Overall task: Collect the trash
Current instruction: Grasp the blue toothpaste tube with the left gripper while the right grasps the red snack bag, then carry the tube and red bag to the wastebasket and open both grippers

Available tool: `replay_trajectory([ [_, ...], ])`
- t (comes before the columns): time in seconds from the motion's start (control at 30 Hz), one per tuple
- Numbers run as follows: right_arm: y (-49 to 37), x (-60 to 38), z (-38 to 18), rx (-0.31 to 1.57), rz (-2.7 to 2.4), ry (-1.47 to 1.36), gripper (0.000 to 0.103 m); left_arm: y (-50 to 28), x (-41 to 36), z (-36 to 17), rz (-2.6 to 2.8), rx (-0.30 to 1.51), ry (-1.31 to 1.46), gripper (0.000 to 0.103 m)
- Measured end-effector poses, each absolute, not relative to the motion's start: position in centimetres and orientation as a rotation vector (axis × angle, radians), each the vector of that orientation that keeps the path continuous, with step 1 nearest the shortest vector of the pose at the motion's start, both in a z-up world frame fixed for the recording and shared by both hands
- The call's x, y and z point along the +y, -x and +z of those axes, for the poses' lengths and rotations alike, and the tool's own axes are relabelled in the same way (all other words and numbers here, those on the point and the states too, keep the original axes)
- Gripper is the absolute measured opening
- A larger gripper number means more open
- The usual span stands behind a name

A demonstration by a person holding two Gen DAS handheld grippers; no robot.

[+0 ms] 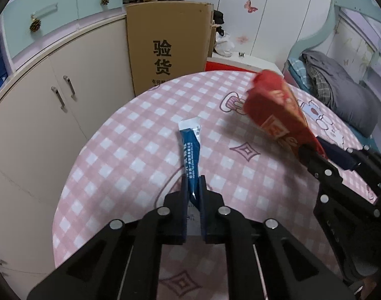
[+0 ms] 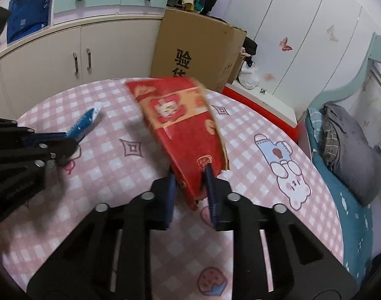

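Left wrist view: my left claw (image 1: 192, 187) pinches the blue sachet (image 1: 190, 152) above the pink checked table (image 1: 120, 150); to its right, my right claw (image 2: 189, 177) clamps the torn red carton piece (image 2: 185, 130), lifted clear.

Each camera sits just behind its own fingers and looks down, close, at the pink checked tabletop (image 1: 140, 130). Both views share the tabletop, the tall cardboard box (image 2: 197, 50) and the bed (image 2: 350, 155). Each also sees the other's fingers.
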State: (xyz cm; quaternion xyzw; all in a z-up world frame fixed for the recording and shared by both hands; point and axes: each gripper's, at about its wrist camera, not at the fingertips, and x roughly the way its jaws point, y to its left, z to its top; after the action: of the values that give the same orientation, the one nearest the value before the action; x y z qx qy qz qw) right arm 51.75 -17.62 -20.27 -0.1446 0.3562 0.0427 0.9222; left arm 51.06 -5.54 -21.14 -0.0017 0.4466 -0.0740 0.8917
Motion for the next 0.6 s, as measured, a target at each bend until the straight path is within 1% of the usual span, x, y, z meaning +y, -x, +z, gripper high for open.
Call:
replay_trajectory([
  [0.1,-50.7,-17.9,-19.7,0.715,0.097,0.244,0.014,-49.5,-5.0,-20.2,-0.160,0.892,0.015,0.007],
  [0.17,-50.0,-17.9,-19.1,0.708,0.104,0.217,0.012,-48.4,-4.4,-19.4,-0.160,0.874,0.031,0.007],
  [0.6,-43.5,-14.9,-13.9,0.642,0.214,0.094,0.011,-39.6,0.3,-14.1,-0.101,0.751,0.067,0.007],
])
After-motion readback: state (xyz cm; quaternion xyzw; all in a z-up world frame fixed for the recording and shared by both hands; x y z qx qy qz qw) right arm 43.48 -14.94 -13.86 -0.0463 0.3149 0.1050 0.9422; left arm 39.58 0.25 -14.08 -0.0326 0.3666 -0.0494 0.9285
